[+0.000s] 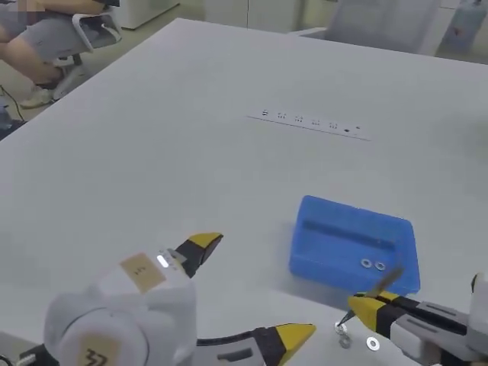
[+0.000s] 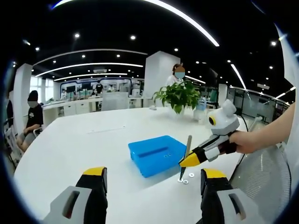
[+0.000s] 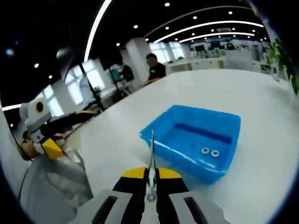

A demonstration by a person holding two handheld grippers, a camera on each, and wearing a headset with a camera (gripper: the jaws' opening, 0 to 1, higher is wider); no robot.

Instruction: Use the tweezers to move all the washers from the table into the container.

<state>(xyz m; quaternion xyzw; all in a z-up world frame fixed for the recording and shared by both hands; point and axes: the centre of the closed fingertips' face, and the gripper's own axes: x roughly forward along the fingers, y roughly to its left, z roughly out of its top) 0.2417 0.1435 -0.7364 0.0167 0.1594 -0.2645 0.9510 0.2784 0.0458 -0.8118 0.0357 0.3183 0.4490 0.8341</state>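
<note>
**Two washers out, two in**

I see two loose washers [image 1: 373, 344] on the table [image 1: 191, 152], just beside the blue container [image 1: 354, 215], which holds another pair [image 1: 373, 264]. My right gripper [image 3: 152, 173] clamps the tweezers [image 2: 188, 147], tips down near the loose washers. My left gripper [image 2: 154, 172] gapes, holding nothing.

Bright, even overhead light; ceiling strips [image 2: 182, 18] and spot lamps [image 2: 133, 37] burn out to white glare in both gripper views; table [image 1: 191, 152] washed pale, low contrast in head view; soft, faint shadow along the near edge of the blue container [image 1: 354, 244]; head view slightly motion-blurred, tweezers [image 1: 381, 282] smeared; fisheye bends straight lines toward the edges of both gripper views; distant room soft.
</note>
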